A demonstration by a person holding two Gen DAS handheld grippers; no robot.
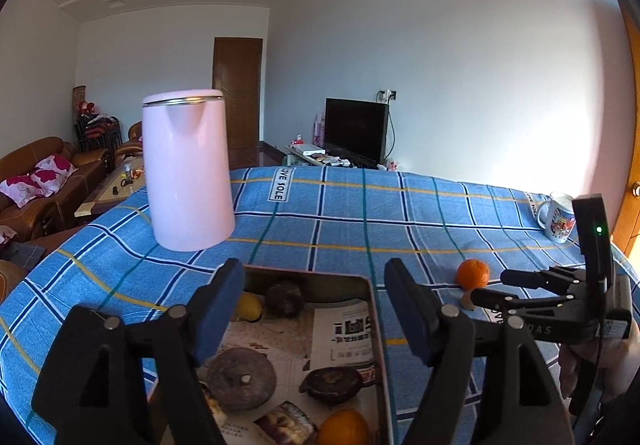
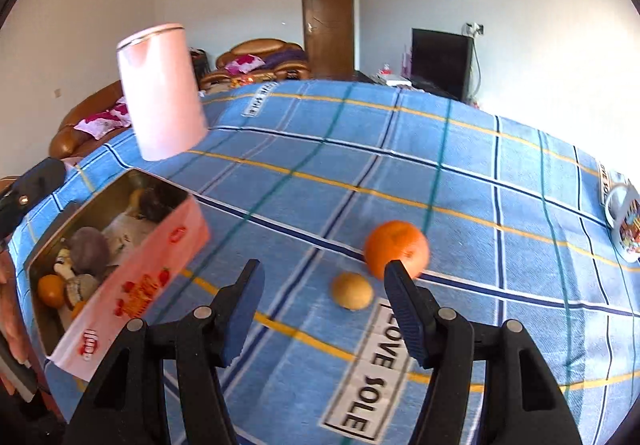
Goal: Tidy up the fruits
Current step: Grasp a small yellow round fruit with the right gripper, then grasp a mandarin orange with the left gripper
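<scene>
An orange (image 2: pixel 396 250) and a small tan-yellow fruit (image 2: pixel 352 291) lie on the blue checked cloth (image 2: pixel 460 173). My right gripper (image 2: pixel 322 311) is open and empty just in front of them; it shows from the side in the left wrist view (image 1: pixel 486 287) beside the orange (image 1: pixel 473 274). A metal tin (image 2: pixel 132 273) with pink sides holds several fruits, dark and orange. My left gripper (image 1: pixel 314 309) is open and empty above the tin (image 1: pixel 374 309), which holds an orange (image 1: pixel 344 427), a yellow fruit (image 1: pixel 249 306) and dark fruits (image 1: pixel 241 379).
A tall pink kettle (image 1: pixel 186 169) stands behind the tin at the left. A printed mug (image 1: pixel 558 217) stands at the far right of the table. Sofas, a door and a TV lie beyond the table's far edge.
</scene>
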